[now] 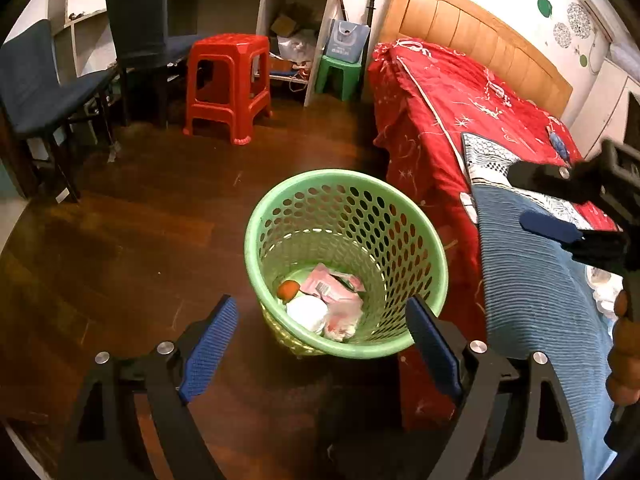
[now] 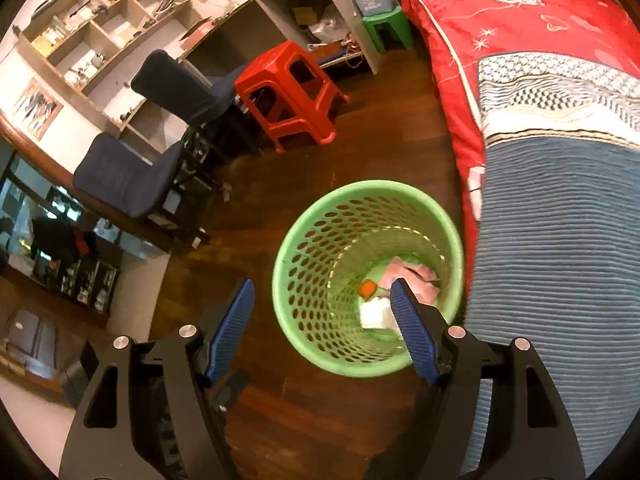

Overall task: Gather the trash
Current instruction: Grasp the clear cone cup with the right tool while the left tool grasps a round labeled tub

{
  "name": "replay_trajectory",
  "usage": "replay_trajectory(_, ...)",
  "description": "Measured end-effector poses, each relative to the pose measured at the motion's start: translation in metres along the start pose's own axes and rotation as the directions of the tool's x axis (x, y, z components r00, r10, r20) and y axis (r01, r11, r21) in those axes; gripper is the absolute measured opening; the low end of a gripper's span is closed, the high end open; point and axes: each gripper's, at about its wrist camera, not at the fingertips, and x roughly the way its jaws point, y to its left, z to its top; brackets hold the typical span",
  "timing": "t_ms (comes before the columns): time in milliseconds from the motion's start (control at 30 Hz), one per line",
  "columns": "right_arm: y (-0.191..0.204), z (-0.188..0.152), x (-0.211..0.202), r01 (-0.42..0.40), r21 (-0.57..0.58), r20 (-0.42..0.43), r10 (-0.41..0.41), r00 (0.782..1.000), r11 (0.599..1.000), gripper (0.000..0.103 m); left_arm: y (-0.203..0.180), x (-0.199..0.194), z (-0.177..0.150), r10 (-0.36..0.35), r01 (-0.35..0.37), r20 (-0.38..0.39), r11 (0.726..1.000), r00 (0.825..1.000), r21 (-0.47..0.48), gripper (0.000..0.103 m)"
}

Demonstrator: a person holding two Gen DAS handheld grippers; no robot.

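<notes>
A green perforated waste basket (image 1: 280,220) stands on the wood floor beside the bed; it also shows in the right wrist view (image 2: 312,264). Inside lie pink wrappers (image 1: 340,292), a white crumpled piece (image 1: 306,312) and a small orange item (image 1: 288,289). My left gripper (image 1: 322,320) is open and empty, above the basket's near rim. My right gripper (image 2: 324,304) is open and empty over the basket; it also shows at the right in the left wrist view (image 1: 536,196), above the bed edge.
A bed with a red cover (image 1: 460,92) and a blue ribbed blanket (image 1: 532,288) is on the right. A red plastic stool (image 1: 228,84), a green stool (image 1: 340,76), dark blue chairs (image 1: 40,92) and shelves stand behind.
</notes>
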Motion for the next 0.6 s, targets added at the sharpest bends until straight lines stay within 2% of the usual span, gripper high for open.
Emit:
replay_trajectory(167,-0.018,-0.011,-0.027,0.040,-0.011,0.023,-0.040,0.999,0.999,0.071,-0.013,-0.004,0.001,-0.012,0.012,0.008,1.000,1.000,0.008,0.085)
replay_trajectory(333,-0.052,-0.021,-0.064,0.076,0.036,0.072,-0.078,0.994,0.996,0.073,-0.034,-0.005,0.001,-0.027,0.027,0.007,0.999,1.000,0.039,0.086)
replay_trajectory(600,-0.112,-0.038,-0.134,0.150,0.115,0.153,-0.167,0.974,0.982,0.074,-0.066,-0.009,0.000,-0.060,0.059,0.001,0.994,0.998,0.088,0.087)
